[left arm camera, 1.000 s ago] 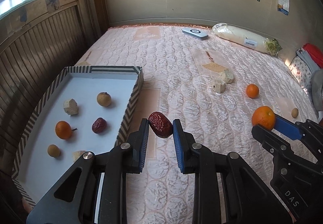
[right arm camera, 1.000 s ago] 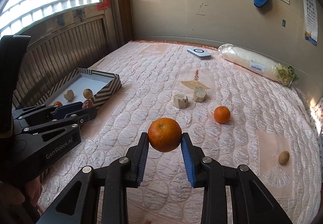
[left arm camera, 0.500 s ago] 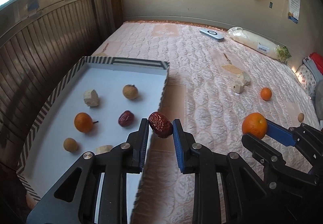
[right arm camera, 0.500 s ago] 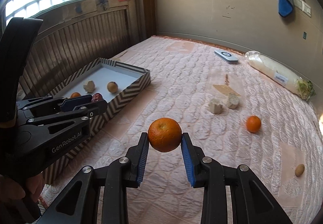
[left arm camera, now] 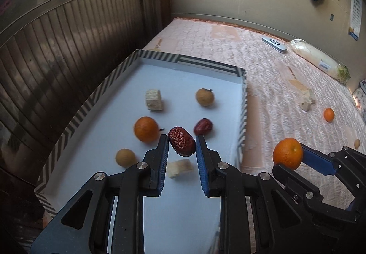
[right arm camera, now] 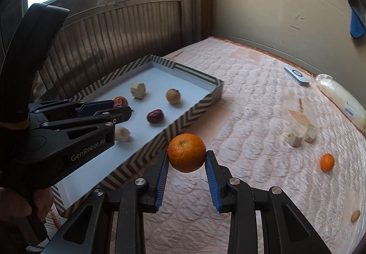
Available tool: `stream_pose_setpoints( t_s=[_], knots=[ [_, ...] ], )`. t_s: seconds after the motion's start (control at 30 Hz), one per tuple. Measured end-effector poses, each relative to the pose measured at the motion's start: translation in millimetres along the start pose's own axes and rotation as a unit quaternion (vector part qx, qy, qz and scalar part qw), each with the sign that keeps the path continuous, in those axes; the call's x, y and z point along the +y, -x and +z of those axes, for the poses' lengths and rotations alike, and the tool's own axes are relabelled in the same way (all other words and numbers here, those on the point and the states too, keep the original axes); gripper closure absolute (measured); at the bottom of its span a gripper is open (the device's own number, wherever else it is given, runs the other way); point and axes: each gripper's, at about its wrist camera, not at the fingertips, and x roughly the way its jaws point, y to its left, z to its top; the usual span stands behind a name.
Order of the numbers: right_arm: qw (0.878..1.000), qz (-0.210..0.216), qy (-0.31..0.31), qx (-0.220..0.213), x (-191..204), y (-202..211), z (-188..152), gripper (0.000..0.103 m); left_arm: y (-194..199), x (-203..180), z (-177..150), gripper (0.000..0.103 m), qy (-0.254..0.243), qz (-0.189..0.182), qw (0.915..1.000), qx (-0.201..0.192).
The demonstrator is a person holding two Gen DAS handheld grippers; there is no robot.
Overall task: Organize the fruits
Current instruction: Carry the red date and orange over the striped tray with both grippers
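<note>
My left gripper [left arm camera: 181, 145] is shut on a wrinkled red date [left arm camera: 181, 144] and holds it above the striped tray [left arm camera: 187, 63]. In the tray lie an orange [left arm camera: 146, 129], a second date [left arm camera: 203, 127], two longans [left arm camera: 204, 97], and two pale cubes [left arm camera: 154, 100]. My right gripper [right arm camera: 186, 155] is shut on a large orange [right arm camera: 186, 152] and hovers over the bed just right of the tray's wall [right arm camera: 196, 105]. On the bed lie a small orange [right arm camera: 327, 162], two pale cubes [right arm camera: 295, 139] and a longan [right arm camera: 355, 215].
The pink quilted bed [right arm camera: 251, 105] runs to the far wall. A white remote [right arm camera: 296, 75] and a bagged long white object [right arm camera: 343, 103] lie at the back. Dark wooden panelling [left arm camera: 57, 48] stands close to the tray's left side.
Both grippers have moved left towards the tray. My left gripper with the date went from over the quilt to above the tray's inside. My right gripper with the orange came near the tray's wall.
</note>
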Motion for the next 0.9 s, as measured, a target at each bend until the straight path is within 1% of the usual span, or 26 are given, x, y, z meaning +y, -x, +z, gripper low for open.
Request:
stream_pose_setpoints(
  t_s=[0.2, 0.5, 0.9],
  knots=[
    [1.0, 0.014, 0.02, 0.007, 19.4, -11.6, 5.4, 0.072, -4.3, 21.6, -3.9, 0.08, 0.014, 0.009, 0.9998, 0.01],
    [0.998, 0.033, 0.044, 0.015, 39.2, -25.6, 14.5, 0.072, -9.4, 49.6, -15.8, 0.079, 0.033, 0.008, 0.9987, 0.039],
    [0.996, 0.055, 0.059, 0.031, 50.9, -53.5, 33.9, 0.072, -9.7, 55.5, -28.1, 0.079, 0.029, 0.001, 0.9979, 0.057]
  ],
)
